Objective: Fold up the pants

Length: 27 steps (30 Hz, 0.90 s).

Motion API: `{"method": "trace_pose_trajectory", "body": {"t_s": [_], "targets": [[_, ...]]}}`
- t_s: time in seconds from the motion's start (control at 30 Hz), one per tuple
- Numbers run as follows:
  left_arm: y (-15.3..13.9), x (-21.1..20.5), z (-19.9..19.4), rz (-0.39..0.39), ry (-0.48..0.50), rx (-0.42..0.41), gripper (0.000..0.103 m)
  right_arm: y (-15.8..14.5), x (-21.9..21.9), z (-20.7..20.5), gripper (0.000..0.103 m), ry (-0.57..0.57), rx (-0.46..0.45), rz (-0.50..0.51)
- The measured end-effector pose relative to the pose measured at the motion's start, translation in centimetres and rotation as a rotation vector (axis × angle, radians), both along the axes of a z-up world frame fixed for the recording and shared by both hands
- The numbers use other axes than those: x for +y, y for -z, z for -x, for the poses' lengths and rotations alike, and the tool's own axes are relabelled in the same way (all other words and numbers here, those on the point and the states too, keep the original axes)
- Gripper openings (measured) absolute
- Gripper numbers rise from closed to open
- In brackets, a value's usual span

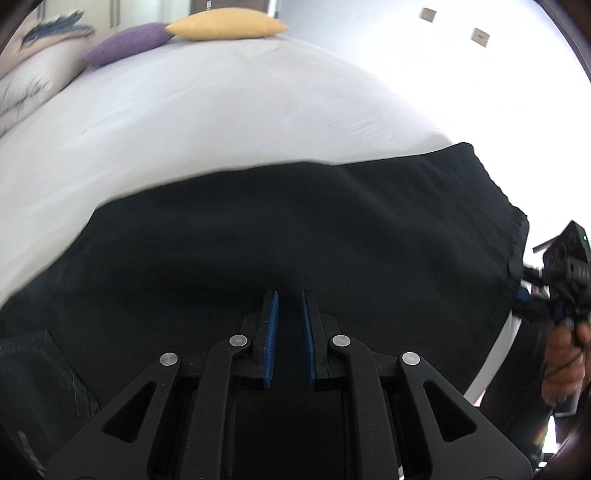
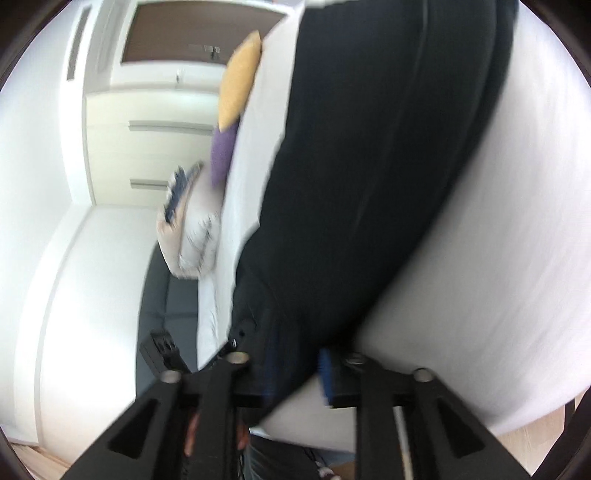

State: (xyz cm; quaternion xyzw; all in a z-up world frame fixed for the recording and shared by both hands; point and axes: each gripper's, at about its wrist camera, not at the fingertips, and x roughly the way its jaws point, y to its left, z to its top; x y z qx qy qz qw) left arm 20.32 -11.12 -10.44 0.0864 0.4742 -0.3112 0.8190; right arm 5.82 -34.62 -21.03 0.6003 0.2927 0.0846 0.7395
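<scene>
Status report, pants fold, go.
Left gripper jaws nearly shut, over the black pants, grip unclear. Right gripper jaws parted, pants edge between. Pants flat on white bed. Nothing in the way.

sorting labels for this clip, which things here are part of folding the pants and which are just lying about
Part of the job:
black pants, spread on the white bed
left hand-held gripper
right hand-held gripper

Just lying about:
yellow cushion
purple cushion
folded bedding
white cabinets
</scene>
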Motion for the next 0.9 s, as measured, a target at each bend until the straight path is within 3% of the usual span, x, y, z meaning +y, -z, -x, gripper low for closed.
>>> {"method": "trace_pose_trajectory", "body": {"t_s": [0.1, 0.17, 0.23, 0.3, 0.37, 0.43, 0.5, 0.6, 0.73, 0.9], "targets": [[0.6, -2.1, -1.1, -0.013, 0.015, 0.014, 0.012, 0.2, -2.2, 1.1, 0.022, 0.072, 0.003, -0.016], [1.4, -3.0, -1.9, -0.021, 0.011, 0.023, 0.012, 0.5, -3.5, 2.3, 0.005, 0.116, 0.024, -0.006], [1.4, -3.2, -1.6, 0.005, -0.006, 0.029, 0.012, 1.3, -4.7, 3.4, 0.005, 0.149, 0.034, -0.048], [1.3, -3.0, -1.6, 0.016, -0.005, 0.030, 0.012, 1.4, -5.6, 4.6, 0.009, 0.162, 0.049, -0.078], [1.3, -2.8, -1.2, 0.025, -0.001, 0.026, 0.012, 0.2, -6.6, 5.9, 0.035, 0.206, 0.079, -0.017], [0.6, -2.1, -1.0, 0.063, -0.004, 0.015, 0.012, -2.5, -7.7, 7.4, 0.047, 0.293, 0.092, 0.081], [0.1, -2.0, -1.3, 0.098, -0.012, -0.001, 0.012, -5.6, -7.5, 7.1, 0.046, 0.320, 0.058, 0.199], [-0.3, -2.7, -2.2, 0.107, -0.009, -0.001, 0.012, -9.1, -4.4, 1.7, 0.014, 0.104, 0.000, 0.274], [-0.4, -4.3, -3.4, 0.090, 0.013, -0.020, 0.012, -10.0, 4.1, -8.8, 0.009, -0.241, -0.031, 0.307], [1.3, -3.2, -5.4, 0.074, -0.016, 0.005, 0.012, -5.4, 10.3, -17.4, 0.009, -0.425, 0.105, 0.237]]}}
